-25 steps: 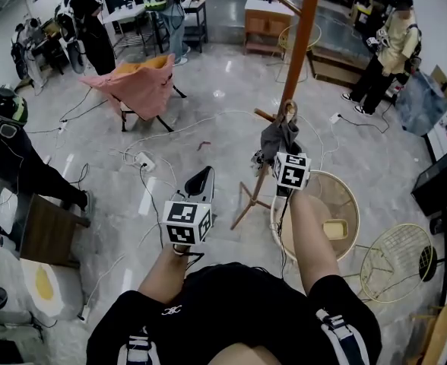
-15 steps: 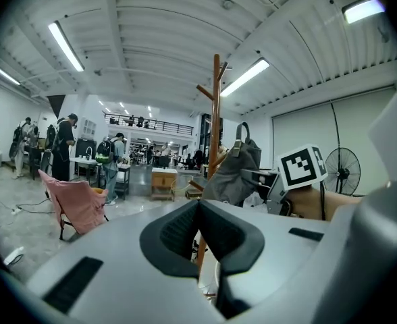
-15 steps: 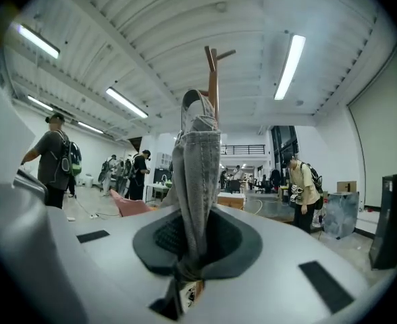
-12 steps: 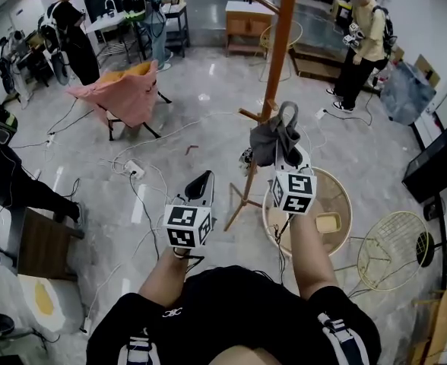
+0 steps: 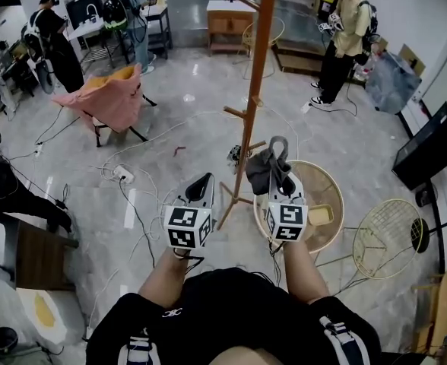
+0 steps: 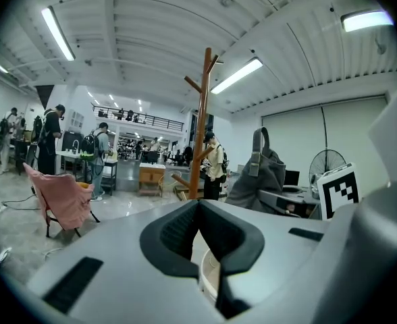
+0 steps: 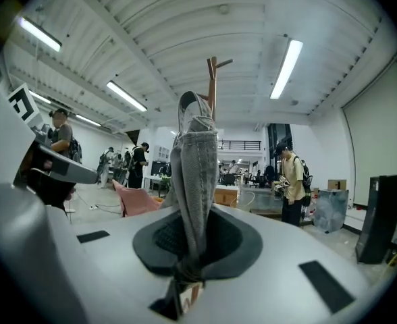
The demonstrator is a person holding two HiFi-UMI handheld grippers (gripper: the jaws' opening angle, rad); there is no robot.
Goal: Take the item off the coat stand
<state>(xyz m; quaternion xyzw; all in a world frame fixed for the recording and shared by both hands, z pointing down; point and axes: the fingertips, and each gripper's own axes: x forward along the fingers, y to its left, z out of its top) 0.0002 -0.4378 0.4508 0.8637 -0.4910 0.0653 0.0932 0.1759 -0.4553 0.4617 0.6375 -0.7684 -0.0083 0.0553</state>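
Note:
The wooden coat stand (image 5: 252, 74) rises from the floor ahead of me; its pegs are bare in the head view. A grey cloth bag (image 5: 267, 167) hangs clear of the stand, just to the right of its lower pole. My right gripper (image 5: 279, 179) is shut on the bag's strap (image 7: 195, 160), which runs up between the pads. The stand's top (image 7: 213, 79) shows behind the strap. My left gripper (image 5: 201, 184) hovers to the left of the stand's base, shut with nothing in it. From the left gripper view the bag (image 6: 256, 181) hangs to the right of the stand (image 6: 200, 127).
A round wicker chair (image 5: 331, 198) stands just right of the bag, and a wire chair (image 5: 387, 238) beyond it. Cables (image 5: 132, 179) trail over the floor at the left. A pink folding chair (image 5: 111, 97), a dark screen (image 5: 429, 150) and several people stand around.
The right gripper has drawn the bag down and back toward me, off the stand's peg and clear of the pole. The left gripper has stayed where it was.

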